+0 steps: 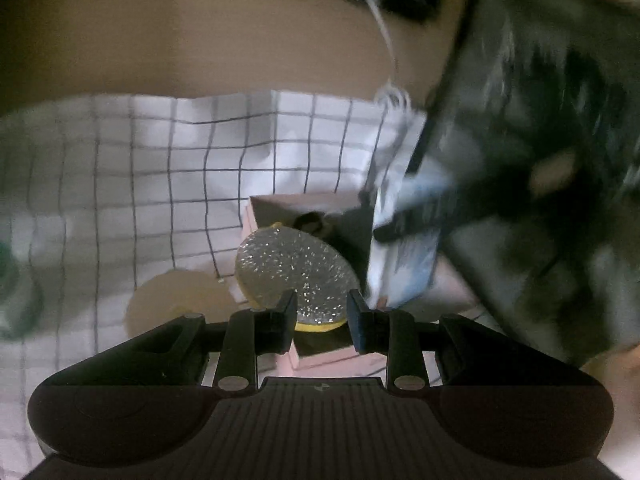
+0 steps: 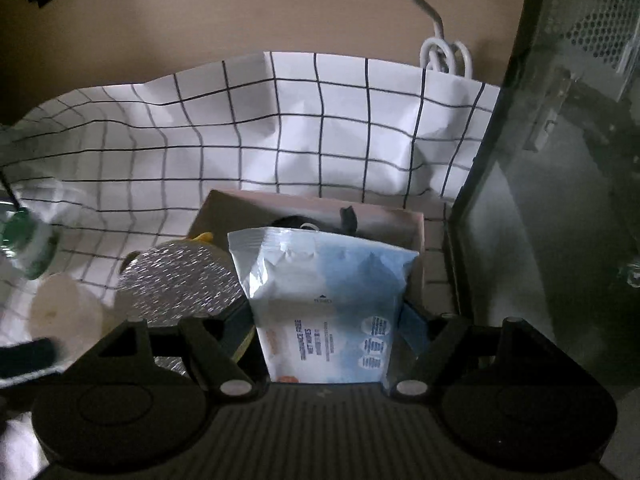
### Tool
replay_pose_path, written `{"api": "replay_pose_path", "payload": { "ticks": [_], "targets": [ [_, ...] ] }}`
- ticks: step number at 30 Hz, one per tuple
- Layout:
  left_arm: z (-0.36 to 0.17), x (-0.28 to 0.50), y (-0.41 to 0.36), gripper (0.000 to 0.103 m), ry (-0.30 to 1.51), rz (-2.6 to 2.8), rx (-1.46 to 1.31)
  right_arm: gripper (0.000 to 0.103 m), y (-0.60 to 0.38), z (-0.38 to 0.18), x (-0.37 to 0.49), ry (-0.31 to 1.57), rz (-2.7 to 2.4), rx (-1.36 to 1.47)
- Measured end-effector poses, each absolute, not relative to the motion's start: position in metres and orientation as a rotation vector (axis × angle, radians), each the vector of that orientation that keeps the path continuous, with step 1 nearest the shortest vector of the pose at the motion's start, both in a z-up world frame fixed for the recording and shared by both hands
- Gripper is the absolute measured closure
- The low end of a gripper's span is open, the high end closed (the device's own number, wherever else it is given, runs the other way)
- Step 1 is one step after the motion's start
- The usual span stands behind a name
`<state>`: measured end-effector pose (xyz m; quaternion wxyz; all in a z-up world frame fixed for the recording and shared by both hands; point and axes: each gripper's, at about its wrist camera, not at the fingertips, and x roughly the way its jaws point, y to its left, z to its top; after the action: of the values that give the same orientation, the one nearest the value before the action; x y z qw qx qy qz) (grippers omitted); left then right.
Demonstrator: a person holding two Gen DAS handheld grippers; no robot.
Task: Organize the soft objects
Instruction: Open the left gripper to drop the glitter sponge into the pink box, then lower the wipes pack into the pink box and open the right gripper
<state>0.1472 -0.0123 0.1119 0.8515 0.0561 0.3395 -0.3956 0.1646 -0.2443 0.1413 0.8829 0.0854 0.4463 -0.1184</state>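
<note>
My right gripper is shut on a white and blue wet wipes pack, held upright over a pink box that has a dark soft item inside. A glittery silver round sponge with a yellow underside lies at the box's left edge. In the left wrist view my left gripper is shut on that sponge, at its near edge. The wipes pack shows blurred to the right, above the box.
A white cloth with a black grid covers the table. A cream round pad and a green and white object lie at the left. A dark mesh case stands at the right. A white cable hangs at the wall.
</note>
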Motion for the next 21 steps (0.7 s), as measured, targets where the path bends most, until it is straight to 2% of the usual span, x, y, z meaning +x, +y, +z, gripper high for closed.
{"api": "replay_pose_path", "payload": {
  "ticks": [2,5,10,13,17,21],
  "targets": [
    [0.101,0.147,-0.030,0.073,0.738,-0.830,0.166,0.025,-0.255,0.142,0.164,0.930,-0.241,0.283],
    [0.088,0.147,-0.047,0.073,0.771,-0.840,0.214,0.025,-0.249,0.137,0.171,1.000,-0.317,0.238],
    [0.075,0.149,-0.063,0.073,0.762,-0.834,0.248,0.025,-0.252,0.141,0.162,0.978,-0.282,0.265],
    [0.066,0.154,-0.073,0.073,0.790,-0.839,0.253,0.025,-0.253,0.133,0.168,1.046,-0.285,0.260],
    [0.054,0.158,-0.089,0.078,0.822,-0.890,0.235,0.025,-0.254,0.135,0.166,1.037,-0.277,0.288],
    [0.045,0.165,-0.102,0.077,0.846,-0.930,0.206,0.025,-0.249,0.142,0.167,1.014,-0.250,0.284]
  ]
}}
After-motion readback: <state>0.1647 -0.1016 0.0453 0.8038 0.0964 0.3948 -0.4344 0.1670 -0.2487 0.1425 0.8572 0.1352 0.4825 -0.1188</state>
